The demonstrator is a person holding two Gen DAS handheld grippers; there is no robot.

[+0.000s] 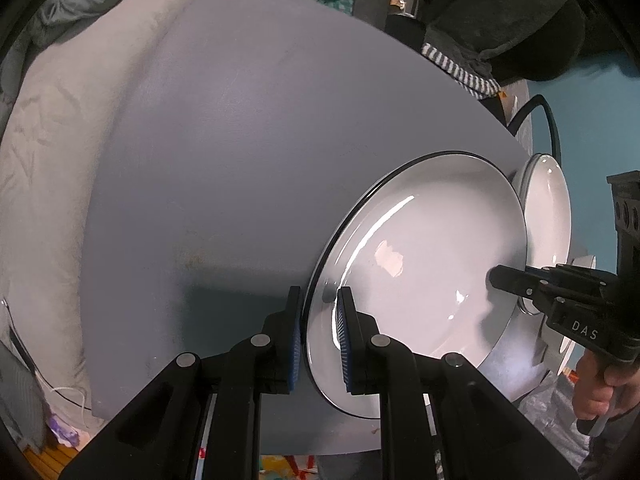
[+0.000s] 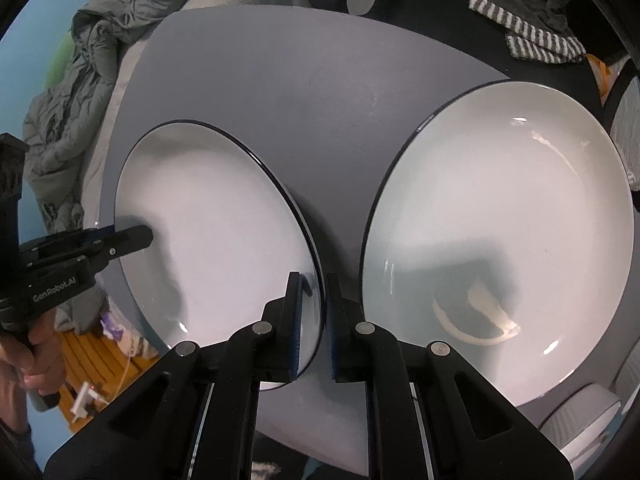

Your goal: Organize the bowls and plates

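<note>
A white plate with a dark rim (image 1: 424,264) (image 2: 216,232) lies on the grey table (image 1: 240,160). My left gripper (image 1: 318,336) straddles its left rim, one finger under and one over, closed on it. My right gripper (image 2: 314,328) straddles the opposite rim the same way, and it shows in the left wrist view (image 1: 504,280) reaching over that rim. A second white plate (image 2: 500,240) (image 1: 548,208) lies just right of the first on the table.
The table (image 2: 320,92) is bare toward the far side. A grey blanket (image 2: 80,92) and pale bedding (image 1: 60,160) lie to the left. A striped cloth (image 2: 532,40) and dark clothes lie at the far right. A black cable (image 1: 548,116) curls beyond the plates.
</note>
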